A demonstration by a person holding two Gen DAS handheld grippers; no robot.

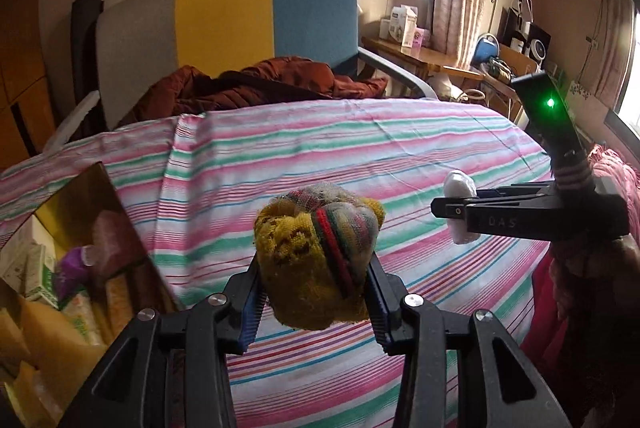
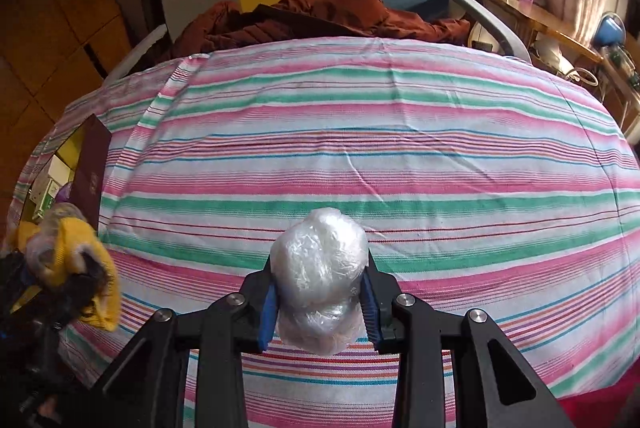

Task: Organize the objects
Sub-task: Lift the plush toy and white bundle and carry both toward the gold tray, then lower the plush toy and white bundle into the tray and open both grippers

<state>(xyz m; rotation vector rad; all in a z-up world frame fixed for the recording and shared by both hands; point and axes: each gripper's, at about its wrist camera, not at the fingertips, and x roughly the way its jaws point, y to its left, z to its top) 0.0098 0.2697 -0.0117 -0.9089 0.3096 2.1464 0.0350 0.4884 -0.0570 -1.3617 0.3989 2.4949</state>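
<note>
1. Since the open cardboard box of packets point(image 1: 60, 260) lies low on my left, my left gripper point(image 1: 316, 288) is the nearer one; its jaws are closed partway on the mustard-yellow knitted sock bundle point(image 1: 316, 260), held above the striped bedsheet point(image 1: 360, 148).
2. My right gripper point(image 2: 320, 292) pinches a crumpled clear plastic ball point(image 2: 320, 276), well apart from the box.

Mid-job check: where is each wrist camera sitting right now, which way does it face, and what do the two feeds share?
Left wrist: on the left tool, looking across the striped bedsheet toward the chair; own fingers clamp a yellow knitted bundle; the right tool enters from the right.
Right wrist: on the right tool, same heading, fingers clamping a clear plastic-wrapped ball; the left tool's bundle shows at far left.
Shared: bedsheet, chair, brown jacket, open box.
</note>
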